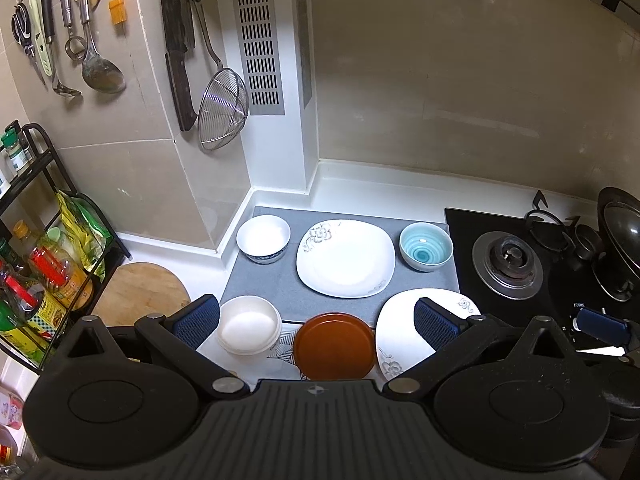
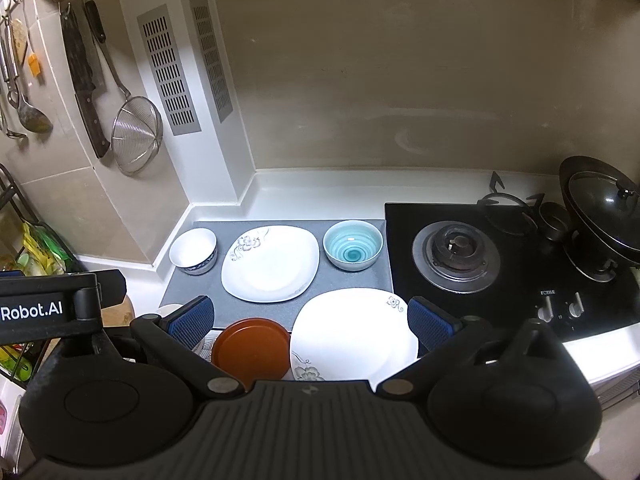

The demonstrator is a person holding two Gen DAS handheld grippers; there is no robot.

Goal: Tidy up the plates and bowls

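Counter space is tight: your grey mat [image 1: 280, 288] holds a white bowl [image 1: 263, 237] at 11 o'clock, a floral plate [image 1: 346, 258] at 12 and a teal bowl [image 1: 426, 245] at 1, with the black stove [image 1: 516, 264] off at 2. Nearer you sit a cream bowl [image 1: 249, 326], brown plate [image 1: 335, 344] and second floral plate [image 2: 352, 332]. Your left gripper [image 1: 316, 322] and right gripper [image 2: 312, 322] both hang spread wide with nothing between the pads.

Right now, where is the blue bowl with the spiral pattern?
The blue spiral bowl stands at the back right corner of the grey mat, between the square white plate on its left and the black gas hob on its right.
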